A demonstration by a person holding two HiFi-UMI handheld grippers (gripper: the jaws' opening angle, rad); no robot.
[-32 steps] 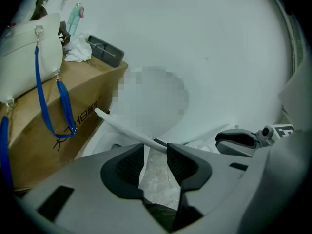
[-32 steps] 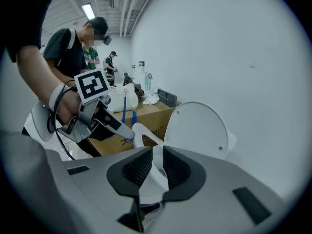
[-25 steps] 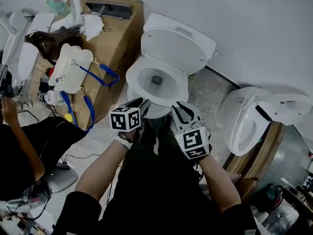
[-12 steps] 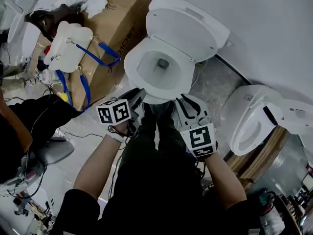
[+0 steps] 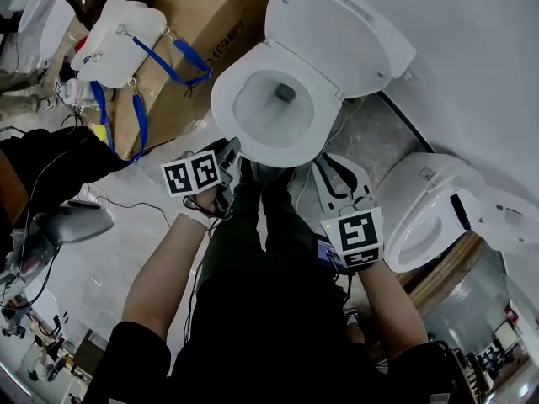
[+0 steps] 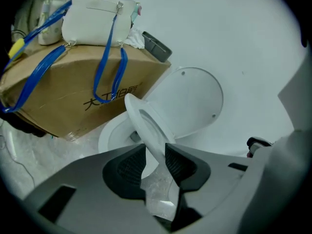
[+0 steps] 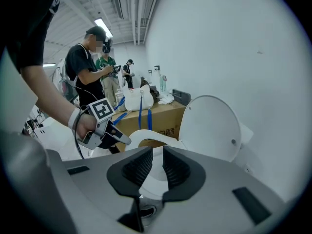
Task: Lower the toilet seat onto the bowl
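A white toilet seat (image 6: 146,126) stands tilted, partway between the upright lid (image 6: 190,101) and the bowl (image 6: 112,133). My left gripper (image 6: 156,162) has the seat's front rim between its pads, which stand against both faces. Its jaws have just been opening a little with the seat still between them. The right gripper view shows that left gripper (image 7: 117,136) at the raised seat (image 7: 146,133), in front of the lid (image 7: 212,126). From the head view, the left gripper (image 5: 229,150) is at the bowl's near edge. My right gripper (image 5: 330,165) hangs open and empty beside it.
A cardboard box (image 5: 202,23) stands left of the toilet, with a white bag with blue straps (image 5: 118,32) on it. A second toilet (image 5: 429,209) sits to the right. People (image 7: 90,77) stand behind the box. Cables lie on the floor at the left.
Both grippers have sunk toward the near side of the bowl, and the left one has rolled so its marker cube faces differently. The toilet now sits higher in the head view.
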